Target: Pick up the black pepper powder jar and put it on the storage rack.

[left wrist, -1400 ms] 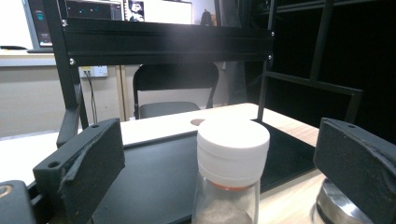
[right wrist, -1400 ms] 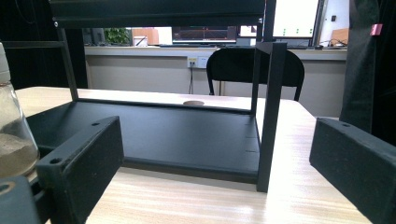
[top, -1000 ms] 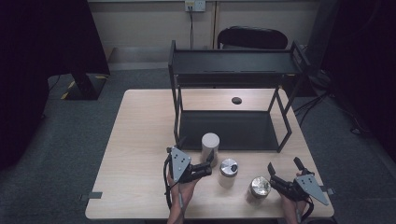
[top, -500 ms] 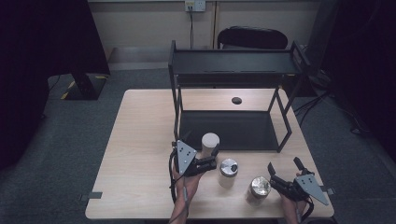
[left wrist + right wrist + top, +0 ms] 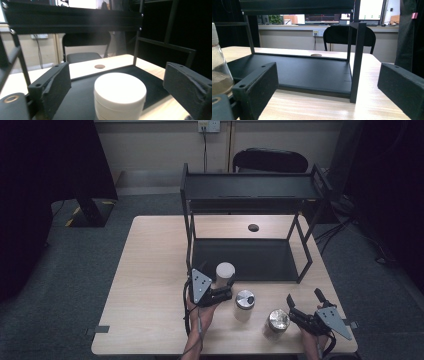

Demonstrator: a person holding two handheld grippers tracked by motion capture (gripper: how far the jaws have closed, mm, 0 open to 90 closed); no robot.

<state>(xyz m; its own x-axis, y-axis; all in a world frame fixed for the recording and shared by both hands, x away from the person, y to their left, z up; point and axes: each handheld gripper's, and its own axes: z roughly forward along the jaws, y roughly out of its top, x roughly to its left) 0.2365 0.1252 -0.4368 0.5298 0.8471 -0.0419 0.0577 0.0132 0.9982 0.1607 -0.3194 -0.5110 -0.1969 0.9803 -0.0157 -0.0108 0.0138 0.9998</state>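
Note:
A white round jar [image 5: 225,271] [image 5: 120,96] stands on the wooden table just in front of the black rack. My left gripper [image 5: 227,287] [image 5: 120,75] reaches around it. Its jaws have just been closing, and a gap still shows on each side of the jar, so the pads are not pressing. My right gripper [image 5: 303,296] [image 5: 327,82] rests near the table's front right corner, open with nothing between its jaws. A glass jar with a silver lid [image 5: 245,301] stands right of the left gripper. A second one [image 5: 278,321] [image 5: 218,75] holds brownish contents, left of the right gripper.
A black two-level rack [image 5: 250,187] [image 5: 312,72] fills the middle back of the table [image 5: 150,270], its posts close to the white jar. A small dark disc [image 5: 253,227] [image 5: 99,66] lies on the table behind the rack. A black chair [image 5: 270,160] stands beyond the table.
My left gripper has moved a little forward toward the rack, so the white jar now stands between its jaws, which have narrowed. The right gripper and both glass jars have stayed put.

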